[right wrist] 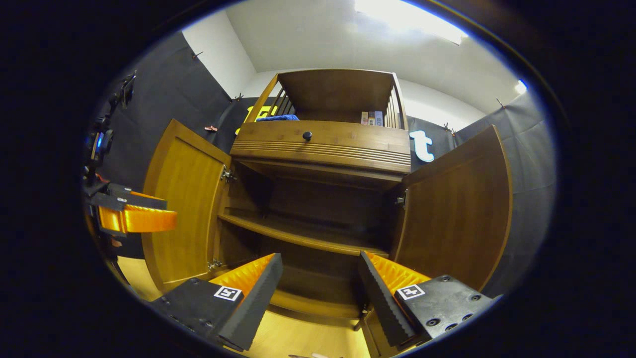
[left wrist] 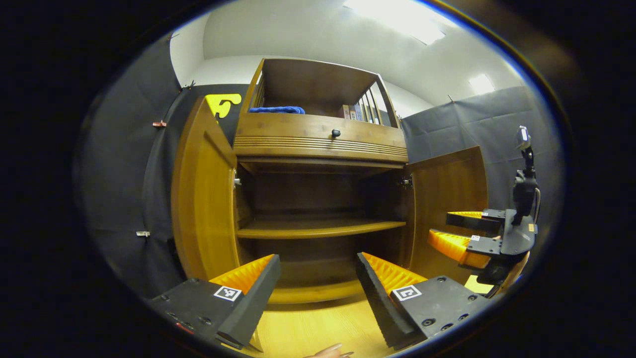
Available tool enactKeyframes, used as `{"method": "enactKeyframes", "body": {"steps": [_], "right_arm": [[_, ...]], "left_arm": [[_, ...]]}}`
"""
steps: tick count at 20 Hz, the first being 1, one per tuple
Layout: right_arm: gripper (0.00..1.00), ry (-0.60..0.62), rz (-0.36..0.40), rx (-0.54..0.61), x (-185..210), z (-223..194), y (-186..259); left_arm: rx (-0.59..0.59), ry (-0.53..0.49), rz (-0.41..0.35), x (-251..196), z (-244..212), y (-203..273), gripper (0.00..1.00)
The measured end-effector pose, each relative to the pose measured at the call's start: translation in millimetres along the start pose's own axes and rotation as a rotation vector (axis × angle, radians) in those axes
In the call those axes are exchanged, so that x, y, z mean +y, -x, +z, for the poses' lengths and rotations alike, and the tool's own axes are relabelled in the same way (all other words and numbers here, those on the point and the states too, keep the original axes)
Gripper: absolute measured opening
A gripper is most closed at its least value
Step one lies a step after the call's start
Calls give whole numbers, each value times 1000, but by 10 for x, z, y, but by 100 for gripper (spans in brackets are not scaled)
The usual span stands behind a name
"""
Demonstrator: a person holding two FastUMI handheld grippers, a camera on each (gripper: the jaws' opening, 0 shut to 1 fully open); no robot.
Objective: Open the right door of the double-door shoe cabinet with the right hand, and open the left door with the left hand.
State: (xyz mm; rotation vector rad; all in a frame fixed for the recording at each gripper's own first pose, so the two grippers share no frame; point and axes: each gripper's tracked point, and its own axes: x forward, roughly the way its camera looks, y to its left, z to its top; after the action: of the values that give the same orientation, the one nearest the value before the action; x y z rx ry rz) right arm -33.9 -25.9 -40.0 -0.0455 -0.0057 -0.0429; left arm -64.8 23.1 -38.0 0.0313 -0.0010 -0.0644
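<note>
A: Which step are we on?

B: Looks like the end. The left door (left wrist: 203, 199) and right door (right wrist: 457, 209) of the shoe cabinet (right wrist: 323, 144) both stand swung wide.

A: And the grippers?

B: The left gripper (left wrist: 318, 278) and right gripper (right wrist: 320, 278) are both spread, holding nothing, in front of the bare shelf (left wrist: 318, 227), apart from the doors. I'd say only drawing away remains.

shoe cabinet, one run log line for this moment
left door: open | right door: open | left gripper: open, free | right gripper: open, free | shelf: bare
</note>
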Motion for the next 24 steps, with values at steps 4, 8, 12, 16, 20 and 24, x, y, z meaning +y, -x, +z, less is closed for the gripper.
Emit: {"method": "enactKeyframes", "body": {"steps": [4, 8, 12, 16, 20, 24], "right_arm": [[97, -104, 17, 26, 66, 97, -68], [98, -85, -15, 27, -29, 107, -173], [97, -71, -24, 25, -81, 138, -205], [97, -64, -40, 15, -166, 169, -209], [95, -53, -65, 8, -262, 186, -190], [98, -64, -54, 6, -245, 189, -160]], "left_arm": [[10, 47, 22, -88, 92, -222, 93], [-23, 15, 81, -51, 198, -335, 93], [-33, -25, 81, -114, 215, -403, 93], [-29, -22, 48, -242, 214, -442, 93], [-29, -21, 42, -276, 220, -458, 93], [-34, -31, 46, -282, 226, -477, 94]]}}
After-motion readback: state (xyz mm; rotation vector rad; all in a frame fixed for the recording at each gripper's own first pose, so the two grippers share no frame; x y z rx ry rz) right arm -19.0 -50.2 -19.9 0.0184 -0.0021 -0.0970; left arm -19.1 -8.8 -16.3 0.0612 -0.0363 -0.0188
